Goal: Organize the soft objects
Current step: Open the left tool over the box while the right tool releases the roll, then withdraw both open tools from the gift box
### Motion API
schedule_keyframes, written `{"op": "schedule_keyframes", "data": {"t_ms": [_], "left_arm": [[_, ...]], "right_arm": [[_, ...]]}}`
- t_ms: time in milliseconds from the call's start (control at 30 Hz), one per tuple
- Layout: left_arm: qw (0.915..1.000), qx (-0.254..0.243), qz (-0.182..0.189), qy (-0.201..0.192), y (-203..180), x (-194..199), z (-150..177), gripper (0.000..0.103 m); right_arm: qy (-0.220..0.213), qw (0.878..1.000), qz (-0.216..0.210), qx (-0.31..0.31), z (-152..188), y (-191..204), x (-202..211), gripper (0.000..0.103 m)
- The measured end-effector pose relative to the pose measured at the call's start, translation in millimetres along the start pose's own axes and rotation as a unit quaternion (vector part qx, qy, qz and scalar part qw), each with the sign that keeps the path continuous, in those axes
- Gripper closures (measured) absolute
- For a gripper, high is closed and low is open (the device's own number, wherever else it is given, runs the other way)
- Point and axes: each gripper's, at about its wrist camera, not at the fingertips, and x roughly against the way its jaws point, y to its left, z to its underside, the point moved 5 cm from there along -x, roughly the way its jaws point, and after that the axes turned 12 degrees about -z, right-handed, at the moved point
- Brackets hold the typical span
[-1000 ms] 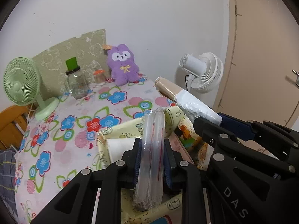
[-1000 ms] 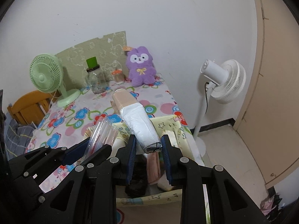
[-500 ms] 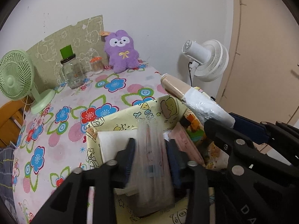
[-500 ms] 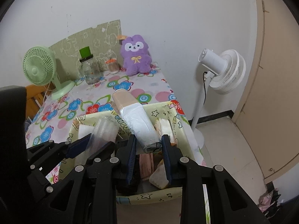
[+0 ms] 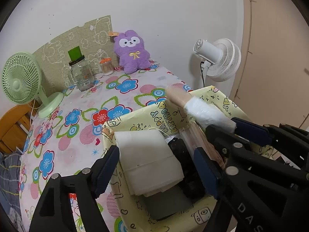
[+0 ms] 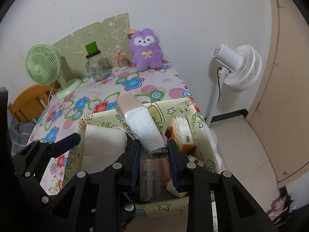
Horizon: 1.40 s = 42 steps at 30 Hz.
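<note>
A yellow cartoon-print fabric bin (image 5: 154, 114) (image 6: 185, 104) sits at the near edge of the flowered table. My left gripper (image 5: 156, 164) is open and empty over the bin, above a white folded pad (image 5: 148, 154) (image 6: 102, 143). A clear plastic packet (image 5: 190, 137) (image 6: 148, 181) lies inside the bin. My right gripper (image 6: 153, 150) is shut on a plastic-wrapped white and tan roll (image 6: 141, 121) (image 5: 200, 110), held over the bin. A purple plush bunny (image 5: 132, 52) (image 6: 146, 50) leans on the far wall.
A green desk fan (image 5: 21, 77), a glass jar with a green lid (image 5: 80, 71) and a small orange-lidded jar (image 5: 106, 65) stand at the table's back. A white floor fan (image 6: 235, 67) stands right of the table. A tissue pack (image 6: 183, 133) lies in the bin.
My left gripper lowered the clear packet into the bin, opened and let it go. The right gripper kept hold of the roll and came lower over the bin.
</note>
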Motion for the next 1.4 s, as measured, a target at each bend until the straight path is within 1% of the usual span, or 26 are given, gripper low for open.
{"op": "schedule_keyframes", "data": {"t_ms": [33,133,333,433,533,633,700,800,1000,1100,1400], "left_arm": [[1.0000,0.001,0.000,0.000,1,1,1,0.021],[1.0000,0.003,0.001,-0.001,4,4,1,0.019],[0.9999,0.011,-0.002,-0.012,13,14,3,0.015],[0.9998,0.014,-0.007,-0.016,20,21,3,0.012],[0.9996,0.019,-0.011,-0.019,26,27,4,0.011],[0.9992,0.026,-0.016,-0.026,35,35,6,0.009],[0.9987,0.033,-0.021,-0.034,43,42,7,0.008],[0.9975,0.046,-0.032,-0.045,55,51,10,0.005],[0.9946,0.066,-0.048,-0.064,77,72,15,0.002],[0.9929,0.075,-0.058,-0.072,89,82,19,0.000],[0.9855,0.107,-0.090,-0.096,130,115,31,0.000]], "right_arm": [[-0.002,1.000,-0.001,0.000,0,1,0,0.060],[-0.008,1.000,-0.003,0.002,0,3,3,0.047],[-0.024,1.000,0.001,0.015,-1,11,14,0.031],[-0.032,0.999,0.002,0.020,-3,16,20,0.026],[-0.038,0.999,0.002,0.026,-3,23,26,0.022],[-0.045,0.998,0.001,0.036,-4,33,32,0.021],[-0.051,0.998,-0.001,0.040,-5,40,36,0.019],[-0.059,0.997,-0.007,0.042,-5,50,43,0.014],[-0.074,0.996,-0.012,0.055,-6,71,56,0.010],[-0.082,0.995,-0.015,0.060,-5,82,62,0.008],[-0.105,0.991,-0.034,0.070,-5,113,81,0.007]]}}
